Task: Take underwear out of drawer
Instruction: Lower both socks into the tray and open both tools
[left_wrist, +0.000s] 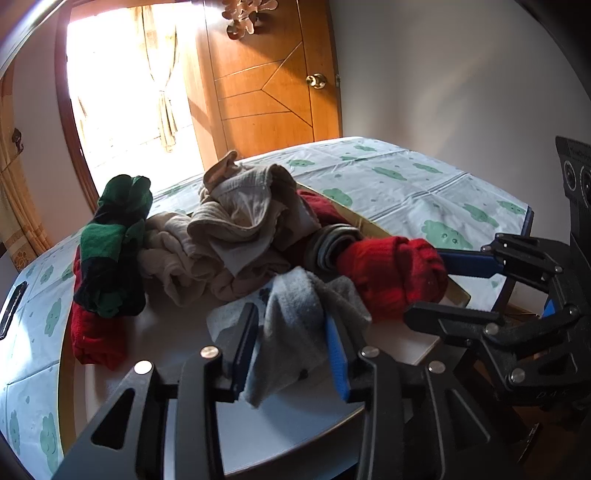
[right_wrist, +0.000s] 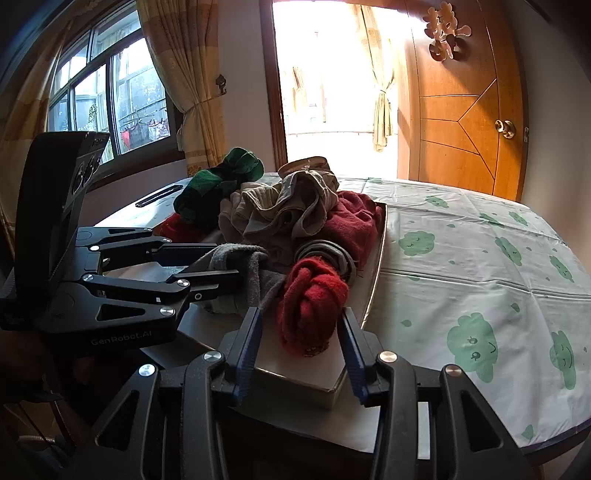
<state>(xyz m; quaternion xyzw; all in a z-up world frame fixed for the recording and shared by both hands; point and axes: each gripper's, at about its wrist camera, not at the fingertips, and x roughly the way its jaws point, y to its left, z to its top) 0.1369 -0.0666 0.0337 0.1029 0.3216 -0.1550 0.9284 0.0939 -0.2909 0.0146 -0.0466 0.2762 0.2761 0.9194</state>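
Note:
A shallow white drawer (left_wrist: 177, 332) (right_wrist: 306, 380) lies on the table, piled with clothes. My left gripper (left_wrist: 291, 343) has its blue pads around a grey garment (left_wrist: 295, 325) at the drawer's near edge; it also shows in the right wrist view (right_wrist: 207, 273), with the grey garment (right_wrist: 251, 273) between its fingers. My right gripper (right_wrist: 301, 350) is open with its pads on either side of a rolled red garment (right_wrist: 314, 302); in the left wrist view (left_wrist: 436, 284) it reaches in from the right around the red roll (left_wrist: 395, 273). Beige underwear (left_wrist: 236, 221) (right_wrist: 291, 210) tops the pile.
A green and black garment (left_wrist: 114, 240) (right_wrist: 218, 181) and a dark red one (left_wrist: 92, 332) (right_wrist: 351, 225) lie in the drawer. The table has a green-cloud tablecloth (left_wrist: 406, 184) (right_wrist: 480, 277). A wooden door (right_wrist: 465, 103) and a bright doorway (right_wrist: 332, 74) are behind. A window (right_wrist: 107, 99) is at the left.

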